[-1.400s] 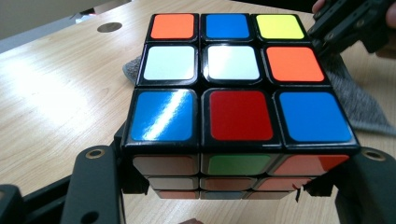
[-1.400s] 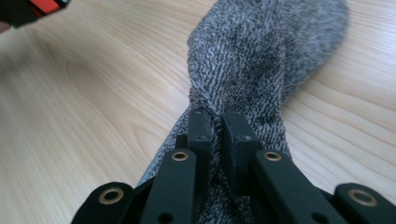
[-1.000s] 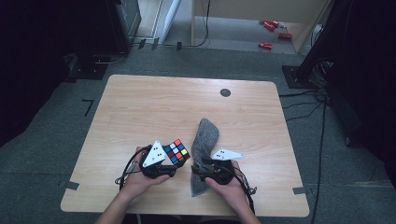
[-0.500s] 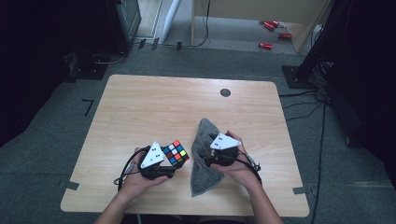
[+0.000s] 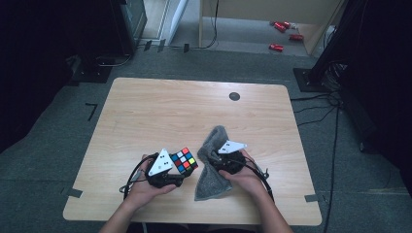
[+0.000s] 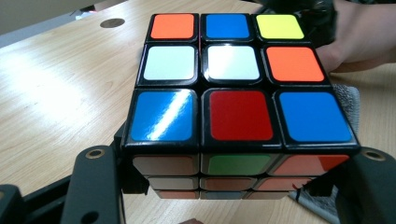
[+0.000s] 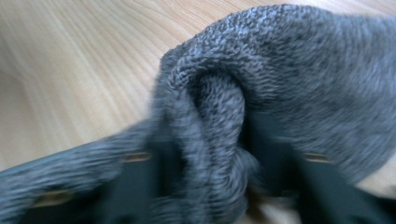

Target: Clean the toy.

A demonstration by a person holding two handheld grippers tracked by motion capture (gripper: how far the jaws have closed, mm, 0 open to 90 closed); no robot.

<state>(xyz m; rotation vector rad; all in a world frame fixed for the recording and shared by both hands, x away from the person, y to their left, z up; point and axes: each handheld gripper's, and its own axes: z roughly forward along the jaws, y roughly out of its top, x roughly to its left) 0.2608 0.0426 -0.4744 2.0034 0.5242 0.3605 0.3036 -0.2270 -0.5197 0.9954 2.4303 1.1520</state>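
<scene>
1. Our left gripper [image 5: 179, 170] clamps the puzzle cube [image 6: 233, 88] between its fingers, held steady for wiping.
2. Our right gripper [image 5: 221, 158] has just been closing; a fold of grey cloth [image 7: 219, 121] is bunched between its fingers, beside the cube.

Cube [image 6: 233, 79] — orange, blue, yellow, white, red, green squares on black; cloth [image 7: 289, 70] — speckled grey knit.
</scene>
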